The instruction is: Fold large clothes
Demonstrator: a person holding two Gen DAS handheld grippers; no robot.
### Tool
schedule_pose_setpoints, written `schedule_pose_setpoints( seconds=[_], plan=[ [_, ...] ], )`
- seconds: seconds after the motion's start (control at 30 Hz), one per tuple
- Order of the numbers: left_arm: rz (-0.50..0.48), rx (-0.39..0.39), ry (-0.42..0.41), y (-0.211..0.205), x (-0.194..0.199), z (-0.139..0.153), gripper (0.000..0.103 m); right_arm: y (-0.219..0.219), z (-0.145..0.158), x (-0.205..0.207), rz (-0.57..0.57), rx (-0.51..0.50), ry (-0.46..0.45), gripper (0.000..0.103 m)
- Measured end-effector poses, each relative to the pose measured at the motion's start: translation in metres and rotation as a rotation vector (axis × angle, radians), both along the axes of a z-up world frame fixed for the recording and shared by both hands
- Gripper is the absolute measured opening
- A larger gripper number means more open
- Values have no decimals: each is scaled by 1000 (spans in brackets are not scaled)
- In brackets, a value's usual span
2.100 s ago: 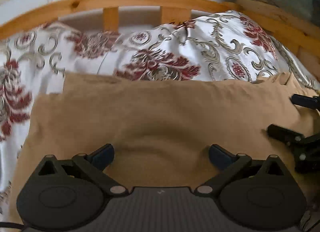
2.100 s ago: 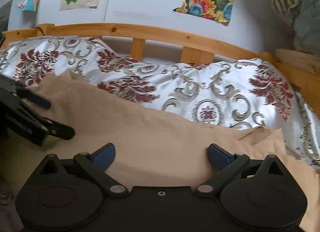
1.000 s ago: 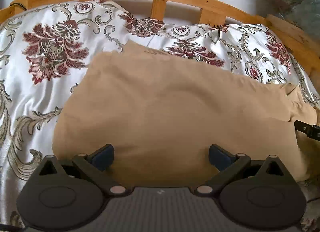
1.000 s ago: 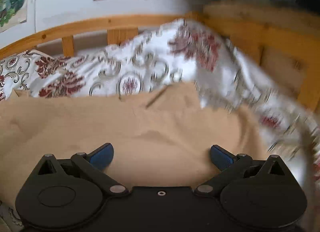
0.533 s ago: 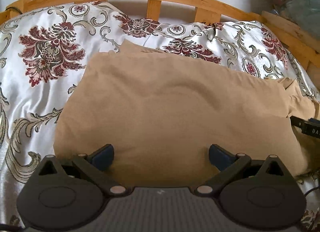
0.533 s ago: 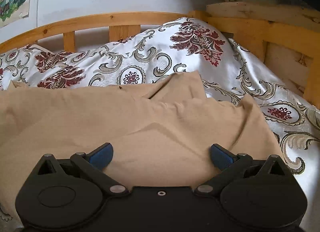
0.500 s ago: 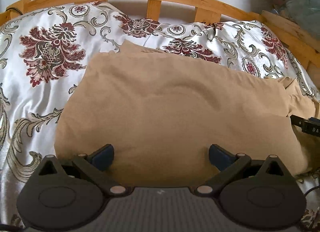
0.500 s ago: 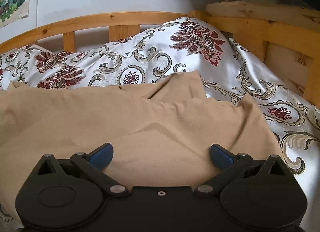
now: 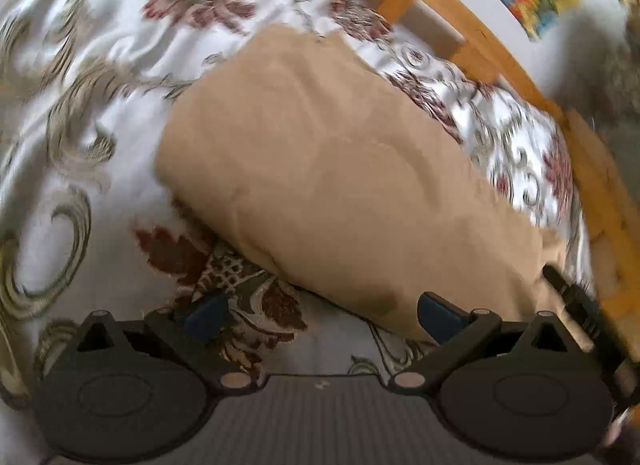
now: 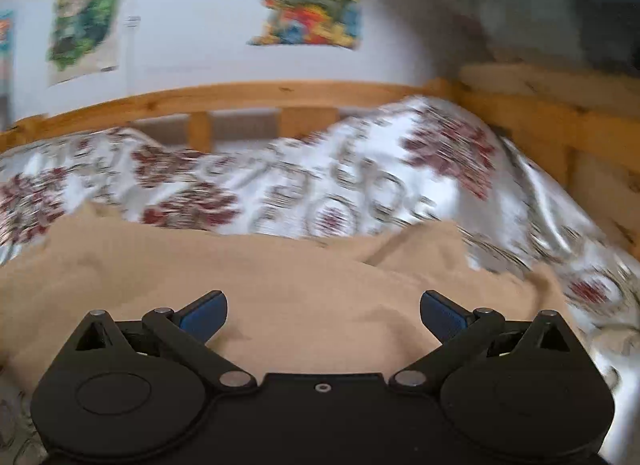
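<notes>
Just ahead — tan garment (image 10: 280, 285), hand-held gripper (image 10: 323, 315) agape

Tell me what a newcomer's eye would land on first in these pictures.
First, the big tan garment, folded into a thick slab lying diagonally across the middle of the bed. Under and around it spreads the shiny white bedspread with dark red flowers and grey scrolls, edged by a wooden bed rail. Both the left gripper and right gripper are open and empty in the foreground.
</notes>
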State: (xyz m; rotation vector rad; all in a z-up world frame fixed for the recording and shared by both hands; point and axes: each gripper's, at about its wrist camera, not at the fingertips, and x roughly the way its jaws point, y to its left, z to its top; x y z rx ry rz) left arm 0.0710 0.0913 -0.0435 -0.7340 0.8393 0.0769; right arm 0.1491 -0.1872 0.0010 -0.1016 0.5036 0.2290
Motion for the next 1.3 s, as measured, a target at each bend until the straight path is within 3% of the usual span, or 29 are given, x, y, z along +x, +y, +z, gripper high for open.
schedule_pose_setpoints(
  seconds=[0.17,0.27,0.33,0.5,0.6,0.67,0.77,0.9,1.03,1.13,1.2,1.3],
  plan=[
    [73,-113,-53,26,13,-8,102,45,-10,-1,87,-130,-76,102],
    [154,-177,-74,42,20,-17,102,74,-18,-7,97,-269,-152,102],
    [186,-207,-75,47,24,-21,102,87,-28,-9,158,-330,-150,102],
    [180,-131,-21,42,37,-17,91,82,-39,3,169,-272,-45,102],
    [220,-83,0,40,35,-12,65,78,-39,6,170,-240,-20,102],
    [251,-50,11,43,31,-9,28,79,-39,6,169,-236,-23,102],
    [287,-53,-13,46,23,-2,13,75,-34,-1,150,-225,-64,102],
    [227,111,-116,20,21,35,6,72,-27,-8,31,-330,-176,102],
    [96,209,-235,-12,32,83,4,65,-32,5,36,-290,-76,102],
    [-23,370,-266,-53,51,124,4,41,-21,7,7,-132,-22,91],
    [-139,494,-303,-84,59,152,4,14,4,4,-92,-22,-49,91],
    [-298,591,-365,-128,66,185,4,-34,48,3,-164,142,-40,97]
  ],
)
